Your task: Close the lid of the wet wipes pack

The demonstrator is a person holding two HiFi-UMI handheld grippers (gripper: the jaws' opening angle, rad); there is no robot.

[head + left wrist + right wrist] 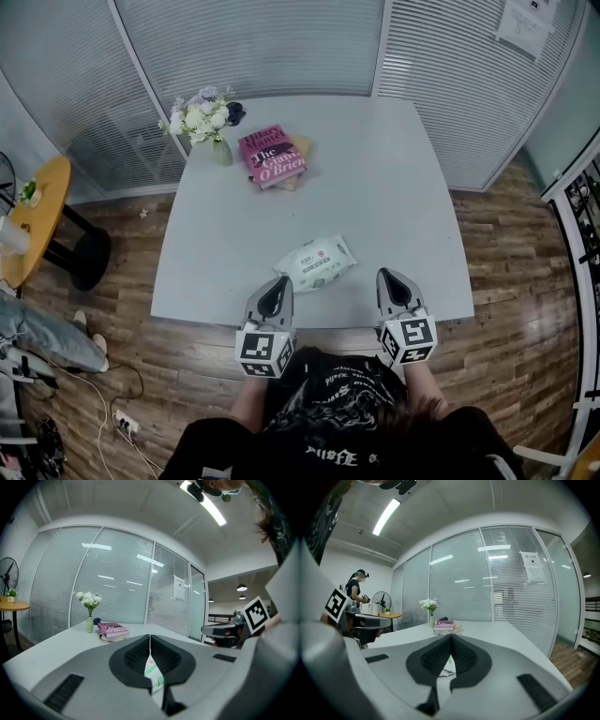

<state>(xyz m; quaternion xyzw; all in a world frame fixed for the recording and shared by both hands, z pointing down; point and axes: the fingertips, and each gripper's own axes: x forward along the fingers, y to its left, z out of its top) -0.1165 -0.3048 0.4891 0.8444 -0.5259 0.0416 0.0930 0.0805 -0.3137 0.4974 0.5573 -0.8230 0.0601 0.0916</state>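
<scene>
Both pairs of fingers (136, 656) meet, empty. Only the head view shows the wet wipes pack (316, 263) whole, on the bench (394, 178) just ahead of the left gripper (278, 284) and right gripper (388, 277); gripper views catch slivers.

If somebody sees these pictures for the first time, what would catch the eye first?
A white wipes pack lies near the front edge of the grey table. The left gripper and the right gripper are at that edge on either side of it, both shut. At the far side lies a pink book, with a vase of white flowers to its left.
</scene>
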